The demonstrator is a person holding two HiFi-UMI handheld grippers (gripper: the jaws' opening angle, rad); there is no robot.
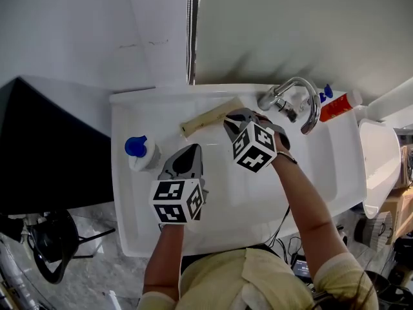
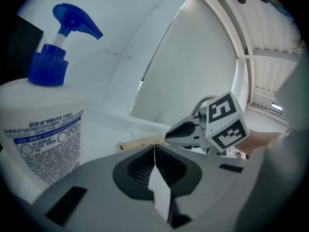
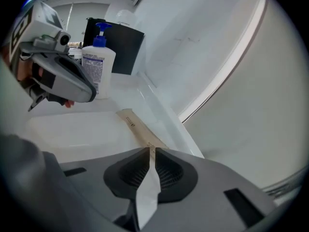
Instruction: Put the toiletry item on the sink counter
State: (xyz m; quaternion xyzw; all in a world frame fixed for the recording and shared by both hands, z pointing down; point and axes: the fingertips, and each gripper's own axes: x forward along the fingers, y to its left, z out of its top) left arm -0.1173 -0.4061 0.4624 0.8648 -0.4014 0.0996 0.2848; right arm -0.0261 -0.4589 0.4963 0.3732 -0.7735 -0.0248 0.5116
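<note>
The long tan toiletry packet point(image 1: 205, 119) is lying on the counter point(image 1: 161, 99) behind the basin, its long axis running from the faucet point(image 1: 293, 99) toward the spray bottle point(image 1: 140, 154). The right hand-held gripper point(image 1: 233, 118) is pinching its faucet-side end in narrowly parted jaws. The left hand-held gripper point(image 1: 191, 150) is hovering pressed together and empty, well short of the packet.

In the right gripper view we lose the packet point(image 3: 137, 127) at 6 o'clock. Its near end slips under the tips of the right gripper point(image 3: 150, 151), whose jaws are closed on it. Its print is too small for us to read. In the head view that gripper covers the packet's 3 o'clock end. In the left gripper view the bottle point(image 2: 41, 129) is cut off at 9 o'clock and its label is blurred. We see only the top of the tap point(image 2: 205, 100) behind the right gripper. In the head view, at 2 o'clock, the tap crosses the cap end of a tube point(image 1: 339, 105).
</note>
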